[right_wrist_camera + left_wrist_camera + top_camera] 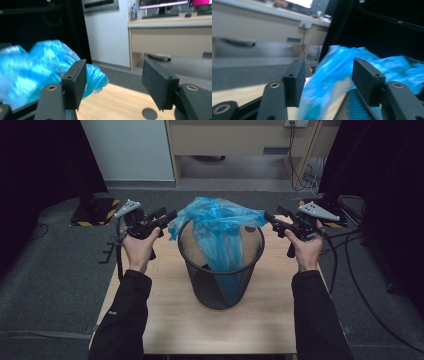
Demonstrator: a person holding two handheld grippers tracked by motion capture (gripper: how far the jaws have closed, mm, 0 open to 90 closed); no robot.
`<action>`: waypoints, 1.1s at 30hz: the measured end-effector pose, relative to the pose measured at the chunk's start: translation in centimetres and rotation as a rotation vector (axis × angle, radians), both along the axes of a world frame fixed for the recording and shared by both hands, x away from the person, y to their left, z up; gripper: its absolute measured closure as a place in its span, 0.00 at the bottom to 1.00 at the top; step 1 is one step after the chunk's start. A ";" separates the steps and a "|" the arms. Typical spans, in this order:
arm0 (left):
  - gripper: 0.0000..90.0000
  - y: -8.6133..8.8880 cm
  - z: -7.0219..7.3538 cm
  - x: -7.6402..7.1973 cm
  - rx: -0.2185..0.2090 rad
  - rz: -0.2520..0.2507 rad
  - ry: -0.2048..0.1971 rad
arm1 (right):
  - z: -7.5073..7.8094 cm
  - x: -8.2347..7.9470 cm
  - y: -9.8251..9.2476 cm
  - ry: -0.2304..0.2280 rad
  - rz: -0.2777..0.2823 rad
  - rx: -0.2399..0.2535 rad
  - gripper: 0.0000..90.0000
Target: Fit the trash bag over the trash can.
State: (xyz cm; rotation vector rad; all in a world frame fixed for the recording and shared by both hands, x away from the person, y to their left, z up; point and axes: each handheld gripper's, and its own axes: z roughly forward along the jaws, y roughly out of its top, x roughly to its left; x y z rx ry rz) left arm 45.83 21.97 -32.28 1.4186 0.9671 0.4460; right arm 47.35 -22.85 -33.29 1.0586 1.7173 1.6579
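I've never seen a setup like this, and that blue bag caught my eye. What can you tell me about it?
The bag is thin, crinkly, see-through blue plastic. It hangs loosely bunched inside the black mesh bin, which stands on the wooden table. Its lower part droops toward the bin's bottom, and its top billows above the rim, spread left and right. It is not yet folded over the rim. Both hand-held grippers, the left and the right, are open beside it and neither grips it.
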 end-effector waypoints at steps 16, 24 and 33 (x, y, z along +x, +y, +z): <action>0.55 -4.3 0.3 1.4 0.089 -0.130 -0.012 | 1.8 -2.4 3.0 -0.069 0.153 0.002 0.35; 0.70 -4.5 0.4 1.6 0.085 -0.164 0.023 | 1.5 -2.6 4.4 -0.027 0.237 -0.063 0.52; 0.94 -5.2 0.8 1.5 0.117 -0.162 0.045 | 1.3 -2.3 4.4 -0.011 0.216 -0.110 0.79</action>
